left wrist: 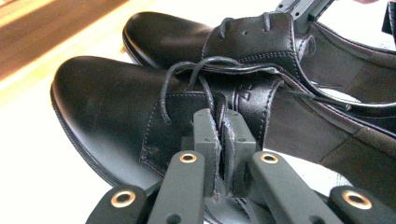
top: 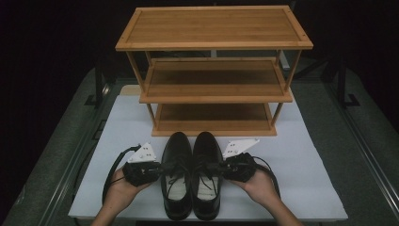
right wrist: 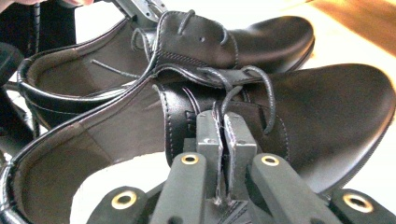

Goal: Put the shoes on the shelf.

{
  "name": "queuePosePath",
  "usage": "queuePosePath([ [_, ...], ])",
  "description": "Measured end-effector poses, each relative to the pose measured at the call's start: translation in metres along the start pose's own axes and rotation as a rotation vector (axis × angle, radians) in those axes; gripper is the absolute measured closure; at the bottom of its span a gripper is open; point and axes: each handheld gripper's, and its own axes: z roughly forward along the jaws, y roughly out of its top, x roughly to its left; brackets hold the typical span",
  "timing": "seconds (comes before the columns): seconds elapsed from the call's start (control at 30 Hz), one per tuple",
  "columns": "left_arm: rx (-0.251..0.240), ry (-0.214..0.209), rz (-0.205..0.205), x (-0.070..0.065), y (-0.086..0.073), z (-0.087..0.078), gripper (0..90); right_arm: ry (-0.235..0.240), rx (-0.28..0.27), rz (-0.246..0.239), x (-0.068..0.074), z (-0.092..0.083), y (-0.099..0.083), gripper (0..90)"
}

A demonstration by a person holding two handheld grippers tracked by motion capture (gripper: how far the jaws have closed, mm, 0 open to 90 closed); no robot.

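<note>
Two black leather lace-up shoes stand side by side on the white mat, toes toward the shelf. My left gripper (top: 160, 169) is at the outer side of the left shoe (top: 176, 174). In the left gripper view its jaws (left wrist: 223, 116) are shut on the laced side flap of that shoe (left wrist: 107, 112), with the right shoe (left wrist: 163, 35) behind. My right gripper (top: 223, 168) mirrors it on the right shoe (top: 207, 174). In the right gripper view it (right wrist: 222, 119) is shut on the side flap of that shoe (right wrist: 336, 116); the left shoe (right wrist: 271, 35) lies beyond.
A three-tier bamboo shoe rack (top: 214, 70) stands just past the shoe toes, its shelves bare. The white mat (top: 301, 160) covers the middle of a dark table (top: 357, 155). Cables trail from both grippers toward the near edge.
</note>
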Motion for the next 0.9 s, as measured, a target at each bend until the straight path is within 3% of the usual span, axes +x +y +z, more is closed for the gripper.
queuePosePath([
  [0.13,-0.011,0.047,0.0,0.001,0.0,-0.005,86.7,-0.047,-0.021,-0.004,-0.001,-0.006,0.0,86.3],
  [0.4,-0.037,0.117,-0.017,0.009,0.004,-0.015,87.4,-0.087,-0.033,0.003,-0.01,-0.014,0.0,86.7],
  [0.63,-0.075,0.129,-0.024,0.015,0.012,-0.017,87.5,-0.124,-0.055,0.01,-0.019,-0.028,0.0,86.8],
  [0.9,-0.115,0.136,-0.009,0.022,0.038,-0.009,87.5,-0.165,-0.087,0.04,-0.039,-0.049,0.0,86.8],
])
